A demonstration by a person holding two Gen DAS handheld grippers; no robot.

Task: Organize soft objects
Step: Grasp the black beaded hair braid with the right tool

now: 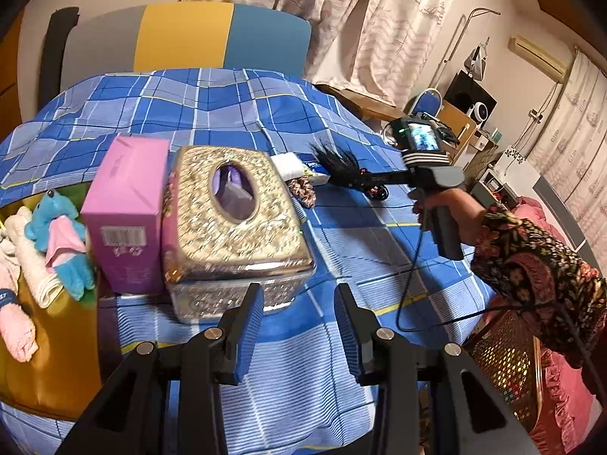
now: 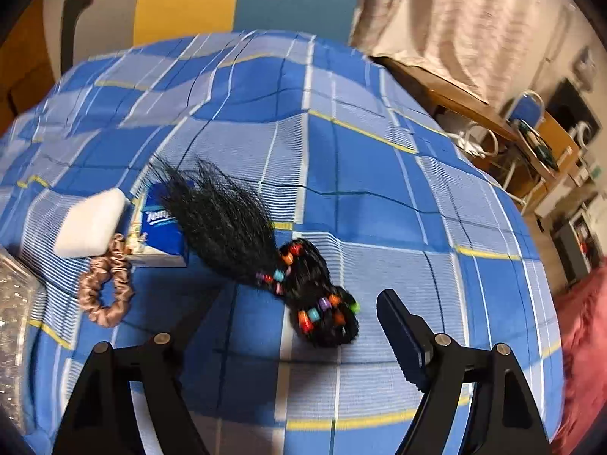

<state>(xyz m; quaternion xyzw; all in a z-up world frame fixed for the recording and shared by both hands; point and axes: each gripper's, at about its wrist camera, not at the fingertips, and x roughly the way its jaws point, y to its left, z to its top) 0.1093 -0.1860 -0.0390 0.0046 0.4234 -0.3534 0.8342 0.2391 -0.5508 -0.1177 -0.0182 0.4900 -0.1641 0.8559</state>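
Note:
A black braided hairpiece (image 2: 322, 311) with coloured beads lies on the blue plaid bedsheet (image 2: 360, 197), its loose tail fanned over a Tempo tissue pack (image 2: 159, 231). My right gripper (image 2: 299, 326) hangs over its beaded end with the jaws wide open, not pressing it. A brown scrunchie (image 2: 104, 292) and a white pad (image 2: 91, 223) lie to the left. In the left wrist view, the right gripper (image 1: 379, 184) reaches in, held by a hand in a floral sleeve. My left gripper (image 1: 299, 326) is open with nothing in it, just in front of a gold tissue box (image 1: 235, 220).
A pink box (image 1: 125, 212) stands left of the gold box. A yellow container (image 1: 49, 341) at the left edge holds towels and a blue plush toy (image 1: 57, 239). A woven basket (image 1: 504, 364) sits off the bed's right side. The gripper's cable (image 1: 409, 265) hangs across the sheet.

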